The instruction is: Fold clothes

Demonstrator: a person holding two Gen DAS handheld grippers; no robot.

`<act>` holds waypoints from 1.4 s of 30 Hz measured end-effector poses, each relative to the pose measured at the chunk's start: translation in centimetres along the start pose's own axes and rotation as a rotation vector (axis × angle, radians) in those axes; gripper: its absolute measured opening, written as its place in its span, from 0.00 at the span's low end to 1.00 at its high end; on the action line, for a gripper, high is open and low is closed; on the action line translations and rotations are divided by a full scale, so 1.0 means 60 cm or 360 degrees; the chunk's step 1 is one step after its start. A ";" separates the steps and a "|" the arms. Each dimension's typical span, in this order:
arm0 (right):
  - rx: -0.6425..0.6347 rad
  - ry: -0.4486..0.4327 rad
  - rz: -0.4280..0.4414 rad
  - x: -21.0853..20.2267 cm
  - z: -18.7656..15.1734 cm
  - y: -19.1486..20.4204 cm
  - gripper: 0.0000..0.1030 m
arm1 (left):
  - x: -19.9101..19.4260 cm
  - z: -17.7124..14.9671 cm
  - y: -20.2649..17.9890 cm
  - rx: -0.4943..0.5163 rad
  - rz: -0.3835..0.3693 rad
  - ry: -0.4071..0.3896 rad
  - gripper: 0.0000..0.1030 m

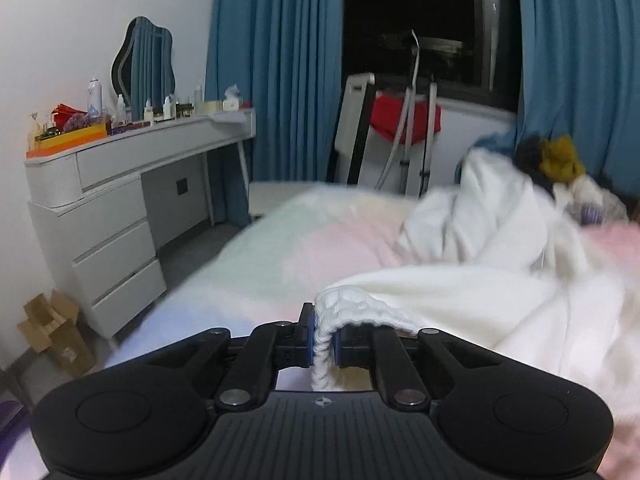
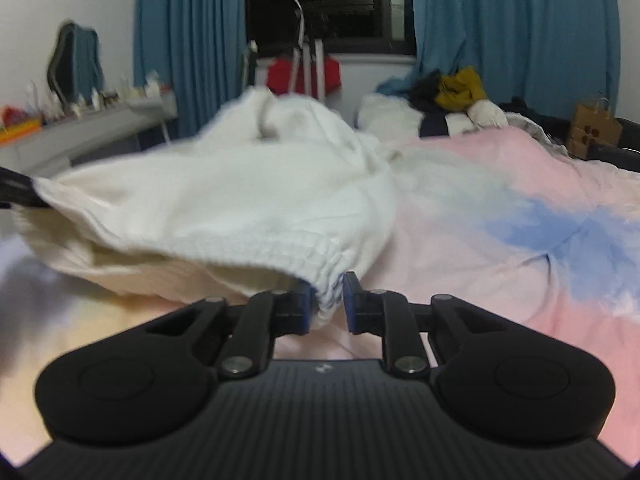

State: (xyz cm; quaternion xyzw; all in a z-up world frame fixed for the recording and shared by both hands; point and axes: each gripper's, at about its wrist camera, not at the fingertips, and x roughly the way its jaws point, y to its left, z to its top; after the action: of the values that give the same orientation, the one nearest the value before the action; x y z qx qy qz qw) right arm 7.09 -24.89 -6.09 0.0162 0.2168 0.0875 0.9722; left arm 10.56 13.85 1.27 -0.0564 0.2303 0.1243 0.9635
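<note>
White knit garment [image 1: 460,296] stretches sideways between left gripper [image 1: 323,338] and right gripper [image 2: 326,300], jaws pinching its hem.

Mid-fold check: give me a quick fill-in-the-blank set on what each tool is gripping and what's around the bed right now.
1. The left tool is shut on the ribbed hem of the ____ knitted sweater.
2. The right tool holds the same hem, over the pastel pink-and-blue ____.
3. The curtains beside the dark window are ____.
4. At the bed's far right stands a brown paper ____.

Missing words: white; bedspread; blue; bag
</note>
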 end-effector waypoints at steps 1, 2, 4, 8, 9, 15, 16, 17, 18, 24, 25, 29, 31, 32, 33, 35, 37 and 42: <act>0.0028 -0.0009 0.0040 -0.009 0.006 0.005 0.16 | -0.004 0.015 0.009 -0.0054 -0.0029 -0.0010 0.08; 0.0064 -0.0018 0.0096 -0.018 0.013 0.011 0.14 | -0.009 0.033 0.018 -0.0097 -0.0054 -0.0024 0.08; 0.0093 -0.0061 0.0195 -0.033 0.030 0.032 0.14 | -0.006 0.092 0.046 -0.0133 -0.0068 -0.0078 0.08; 0.0144 -0.0116 0.0481 -0.052 0.064 0.106 0.14 | -0.001 0.221 0.123 -0.0223 -0.0028 -0.0186 0.08; 0.0149 -0.0114 0.0562 -0.047 0.070 0.133 0.14 | 0.002 0.249 0.144 -0.0235 -0.0002 -0.0213 0.08; 0.0127 0.0024 0.0968 0.032 0.077 0.304 0.14 | 0.069 0.339 0.263 -0.0080 0.0344 -0.0297 0.08; 0.0117 0.0064 0.1015 0.051 0.073 0.331 0.14 | 0.094 0.332 0.284 -0.0060 0.0401 -0.0256 0.08; 0.0106 0.0105 0.1062 0.071 0.069 0.359 0.15 | 0.119 0.324 0.306 -0.0055 0.0442 -0.0205 0.08; 0.0095 0.0146 0.1108 0.090 0.065 0.386 0.15 | 0.144 0.313 0.329 -0.0069 0.0464 -0.0143 0.08; 0.0006 0.0361 0.1091 0.173 0.012 0.438 0.15 | 0.238 0.220 0.430 -0.0241 0.0469 0.0114 0.08; 0.0003 0.0361 0.1097 0.175 0.011 0.435 0.15 | 0.231 0.212 0.435 -0.0245 0.0460 0.0114 0.09; -0.0057 0.0366 0.1108 0.171 0.020 0.426 0.18 | 0.206 0.183 0.456 -0.0261 0.0427 0.0111 0.11; -0.0094 0.0399 0.1116 0.166 0.027 0.422 0.22 | 0.193 0.168 0.466 -0.0270 0.0410 0.0110 0.17; -0.0104 0.0404 0.1120 0.165 0.029 0.421 0.24 | 0.187 0.160 0.472 -0.0274 0.0402 0.0109 0.21; -0.0110 0.0403 0.1124 0.164 0.031 0.421 0.24 | 0.181 0.153 0.477 -0.0278 0.0393 0.0109 0.33; -0.0150 0.0384 0.1124 0.142 0.025 0.423 0.34 | 0.168 0.138 0.487 -0.0286 0.0376 0.0107 0.45; -0.0159 0.0359 0.1112 0.124 0.021 0.420 0.64 | 0.138 0.124 0.487 -0.0267 0.0366 0.0130 0.56; -0.0119 0.0291 0.1073 0.075 0.011 0.405 0.83 | 0.022 0.098 0.453 -0.0251 0.0269 0.0067 0.78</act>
State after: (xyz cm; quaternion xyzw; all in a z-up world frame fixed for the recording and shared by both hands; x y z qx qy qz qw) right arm 7.41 -0.15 -5.70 0.0433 0.2820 0.4127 0.8650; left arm 7.00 41.25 4.50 -0.1148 0.2439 0.2216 0.9371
